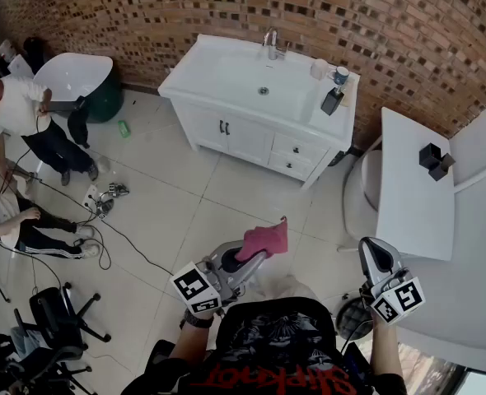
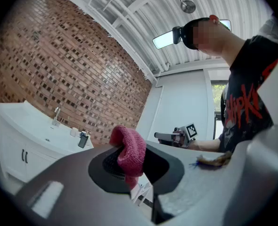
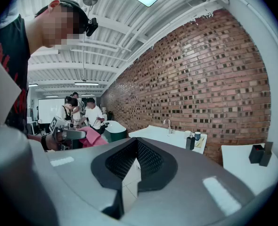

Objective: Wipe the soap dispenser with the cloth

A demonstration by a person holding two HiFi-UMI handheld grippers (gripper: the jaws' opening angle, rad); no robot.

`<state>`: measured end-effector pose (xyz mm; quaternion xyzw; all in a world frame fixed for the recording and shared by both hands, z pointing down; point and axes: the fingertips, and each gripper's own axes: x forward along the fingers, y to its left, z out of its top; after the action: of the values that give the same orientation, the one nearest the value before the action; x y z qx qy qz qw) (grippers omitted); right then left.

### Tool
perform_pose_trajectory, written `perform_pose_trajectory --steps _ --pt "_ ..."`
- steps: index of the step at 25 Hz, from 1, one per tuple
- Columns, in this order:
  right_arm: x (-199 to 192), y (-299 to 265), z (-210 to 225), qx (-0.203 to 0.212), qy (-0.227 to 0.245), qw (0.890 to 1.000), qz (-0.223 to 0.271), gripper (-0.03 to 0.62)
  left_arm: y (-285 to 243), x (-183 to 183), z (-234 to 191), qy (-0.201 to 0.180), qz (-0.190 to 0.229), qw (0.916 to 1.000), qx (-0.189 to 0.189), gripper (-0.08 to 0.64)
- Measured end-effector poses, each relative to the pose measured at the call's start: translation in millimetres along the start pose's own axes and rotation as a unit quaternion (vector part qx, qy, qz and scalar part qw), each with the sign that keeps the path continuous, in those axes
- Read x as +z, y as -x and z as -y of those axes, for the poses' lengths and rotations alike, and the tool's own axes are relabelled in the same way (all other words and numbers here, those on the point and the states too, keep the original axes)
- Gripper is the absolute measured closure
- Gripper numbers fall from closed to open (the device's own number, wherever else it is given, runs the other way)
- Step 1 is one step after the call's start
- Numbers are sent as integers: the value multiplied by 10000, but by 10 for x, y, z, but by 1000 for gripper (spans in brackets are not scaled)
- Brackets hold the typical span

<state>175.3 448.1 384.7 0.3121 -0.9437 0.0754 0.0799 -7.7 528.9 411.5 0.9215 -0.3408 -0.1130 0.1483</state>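
Observation:
The black soap dispenser (image 1: 333, 100) stands upright on the right end of the white vanity (image 1: 226, 68), well ahead of both grippers; it also shows in the left gripper view (image 2: 83, 139) and the right gripper view (image 3: 190, 142). My left gripper (image 1: 258, 258) is shut on a pink cloth (image 1: 265, 239), which bunches up between its jaws (image 2: 129, 152) and hangs over the floor tiles. My right gripper (image 1: 373, 252) is held level to the right of it, shut with nothing between its jaws (image 3: 136, 160). From the right gripper view the cloth (image 3: 94, 139) shows at the left.
A faucet (image 1: 271, 46) and a cup (image 1: 341, 75) are on the vanity. A white toilet (image 1: 416, 179) with a black holder (image 1: 435, 160) stands at the right. At the left are a white bathtub (image 1: 74, 76), people (image 1: 16, 109), floor cables (image 1: 103, 204) and an office chair (image 1: 53, 311).

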Motion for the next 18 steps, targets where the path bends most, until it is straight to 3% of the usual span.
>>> perform_pose_trajectory --steps 3,9,14,18 --pt "-21 -106 -9 85 135 9998 -74 591 78 39 -165 -155 75 9995 275 514" --pt "-88 -323 182 209 42 9996 -198 591 -31 8 -408 4 104 9990 439 514" --pt "-84 -733 529 530 -31 9985 -128 591 -330 73 -786 -36 -63 9982 602 514" --pt "80 -1013 1055 586 -130 9980 183 591 -845 233 -1139 -100 -99 9981 593 514"
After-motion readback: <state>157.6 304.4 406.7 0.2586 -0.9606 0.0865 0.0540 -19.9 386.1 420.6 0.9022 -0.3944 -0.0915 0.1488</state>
